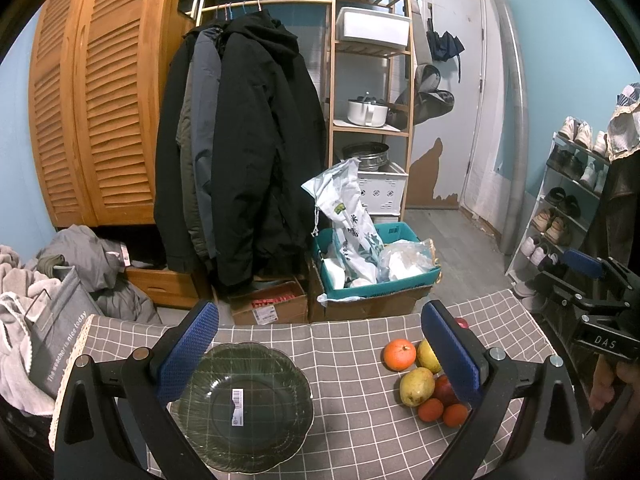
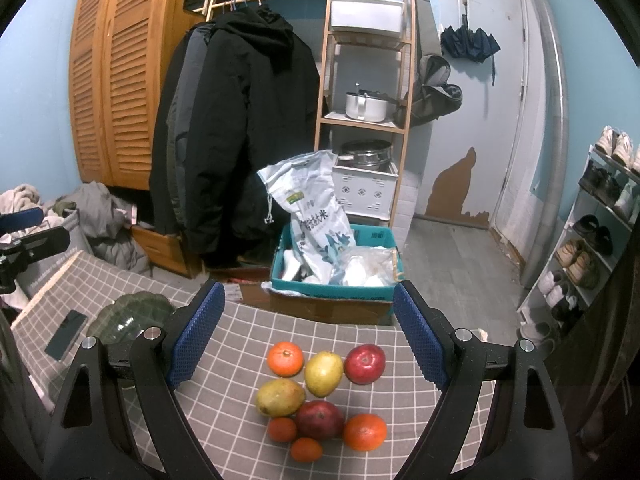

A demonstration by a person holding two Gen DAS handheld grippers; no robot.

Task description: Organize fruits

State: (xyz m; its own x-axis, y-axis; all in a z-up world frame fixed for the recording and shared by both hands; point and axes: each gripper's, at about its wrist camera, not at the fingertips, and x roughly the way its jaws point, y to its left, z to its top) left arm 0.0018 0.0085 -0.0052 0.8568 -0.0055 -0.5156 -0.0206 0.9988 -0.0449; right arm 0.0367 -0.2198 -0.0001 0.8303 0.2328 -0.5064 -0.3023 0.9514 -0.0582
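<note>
Here the left claw [image 1: 320, 356], wide open and empty, hides part of the fruit pile [image 1: 428, 384] beside the green plate [image 1: 244, 408]; only the empty, spread right claw [image 2: 308, 336] shows all eight fruits on the counter [image 2: 248, 344].

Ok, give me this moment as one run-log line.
left gripper: open, over green plate | right gripper: open, over fruit pile | plate: no fruit | fruit: all on tablecloth
</note>
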